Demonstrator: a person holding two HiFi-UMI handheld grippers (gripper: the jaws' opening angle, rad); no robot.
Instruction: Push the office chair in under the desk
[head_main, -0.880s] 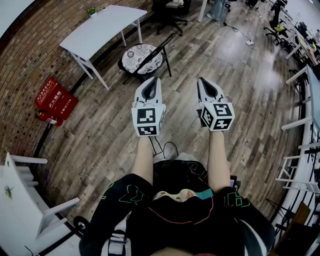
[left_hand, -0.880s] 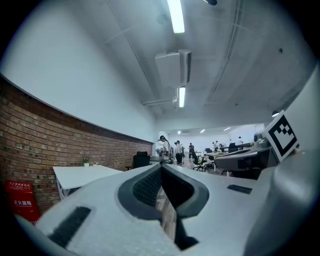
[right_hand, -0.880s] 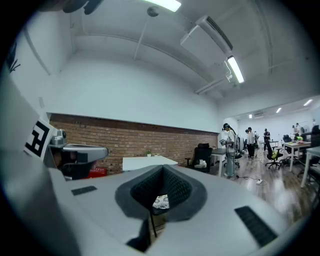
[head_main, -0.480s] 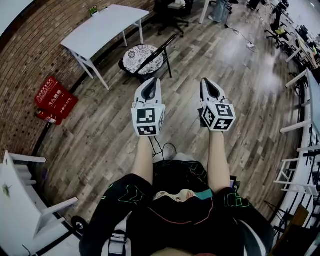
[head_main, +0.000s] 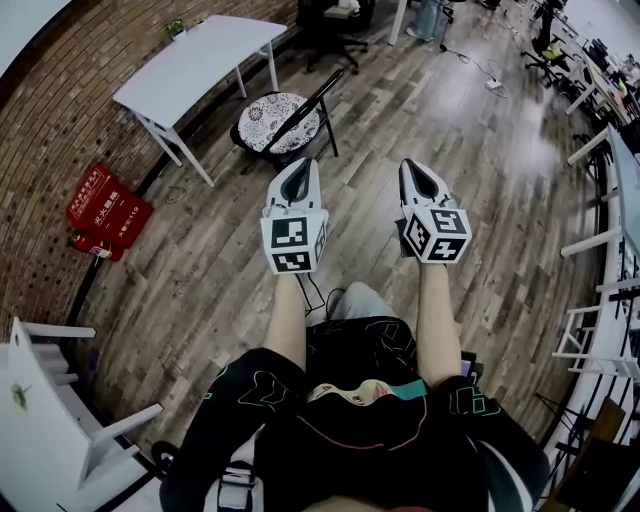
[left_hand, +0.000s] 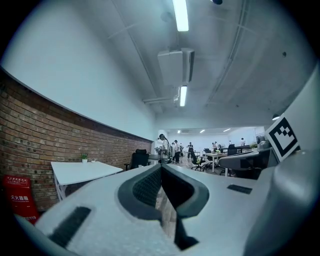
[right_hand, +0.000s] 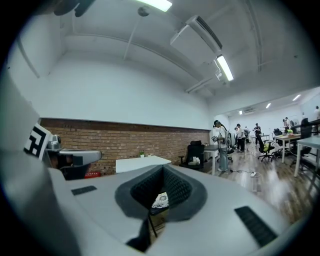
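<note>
Both pairs of fingers are clenched tight on nothing; the left gripper and the right gripper are held level, side by side above the grey wood-plank floor, touching no object (in its own view each tip closes to a seam); the black-framed chair with a round white patterned seat stands ahead, well apart from them, its seat out beside the white rectangular desk, not under it; against half a second ago, chair and desk sit slightly further up and left in the head view, the grippers' pose unchanged
</note>
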